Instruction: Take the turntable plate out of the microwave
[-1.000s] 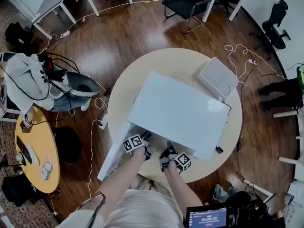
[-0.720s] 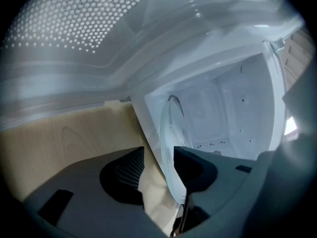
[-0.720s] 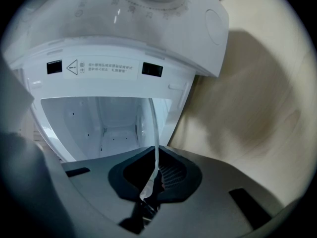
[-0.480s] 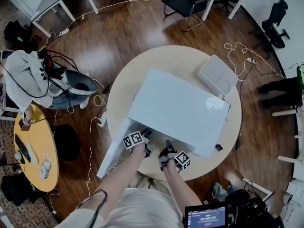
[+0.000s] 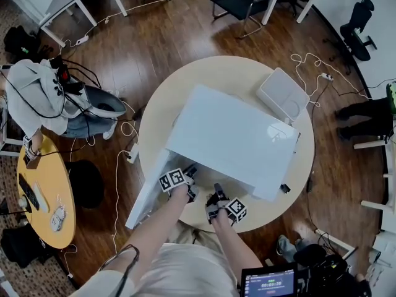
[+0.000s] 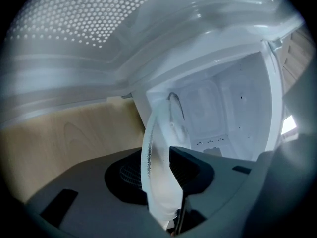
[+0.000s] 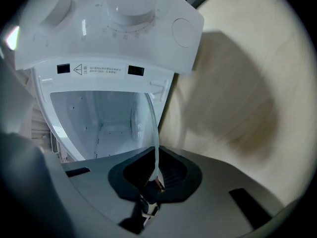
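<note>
The white microwave (image 5: 235, 141) stands on the round table (image 5: 185, 85) with its door (image 5: 145, 197) swung open to the left. Both grippers reach into the opening. In the right gripper view the clear glass turntable plate (image 7: 152, 128) stands edge-on in front of the cavity (image 7: 99, 118), and my right gripper (image 7: 157, 167) is shut on its rim. The same plate (image 6: 158, 182) stands between the jaws of my left gripper (image 6: 163, 155). Those jaws have just been closing around it and still stand apart. From above, the left gripper (image 5: 192, 181) and right gripper (image 5: 216, 193) sit side by side.
A flat white box (image 5: 283, 98) lies on the table behind the microwave. The control panel with its dial (image 7: 131, 11) is right of the cavity. A person (image 5: 37, 98) sits at the left beside a yellow table (image 5: 43, 197). Cables trail over the wooden floor.
My right gripper has drawn a little out of the opening toward me. The left gripper has stayed where it was.
</note>
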A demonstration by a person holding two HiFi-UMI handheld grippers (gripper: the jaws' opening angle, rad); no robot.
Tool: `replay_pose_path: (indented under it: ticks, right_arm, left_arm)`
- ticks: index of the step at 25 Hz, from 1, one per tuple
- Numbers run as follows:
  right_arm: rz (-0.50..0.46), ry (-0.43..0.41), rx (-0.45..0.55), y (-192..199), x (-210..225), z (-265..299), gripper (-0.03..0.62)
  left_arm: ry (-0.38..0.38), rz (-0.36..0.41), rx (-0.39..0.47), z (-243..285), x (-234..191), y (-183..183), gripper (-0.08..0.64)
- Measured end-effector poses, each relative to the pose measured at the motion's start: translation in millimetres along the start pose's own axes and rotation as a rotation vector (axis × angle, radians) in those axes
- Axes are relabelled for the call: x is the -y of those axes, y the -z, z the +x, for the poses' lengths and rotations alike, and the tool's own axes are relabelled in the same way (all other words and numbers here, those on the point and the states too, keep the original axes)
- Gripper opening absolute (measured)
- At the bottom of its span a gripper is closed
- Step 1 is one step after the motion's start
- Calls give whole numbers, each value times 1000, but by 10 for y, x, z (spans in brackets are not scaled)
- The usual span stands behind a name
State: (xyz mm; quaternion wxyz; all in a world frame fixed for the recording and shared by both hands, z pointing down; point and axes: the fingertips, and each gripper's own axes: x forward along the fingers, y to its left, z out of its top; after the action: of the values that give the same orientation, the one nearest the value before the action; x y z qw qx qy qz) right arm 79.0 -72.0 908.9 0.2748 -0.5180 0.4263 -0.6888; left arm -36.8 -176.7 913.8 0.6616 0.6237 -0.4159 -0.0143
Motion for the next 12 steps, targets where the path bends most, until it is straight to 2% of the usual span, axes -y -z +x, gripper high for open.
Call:
replay_pose_path:
  ticks: [12]
  right_arm:
    - [-13,-23,-18,1,-27,-37,29]
  left_arm:
    - [36,-31,11,-89,30,27,114]
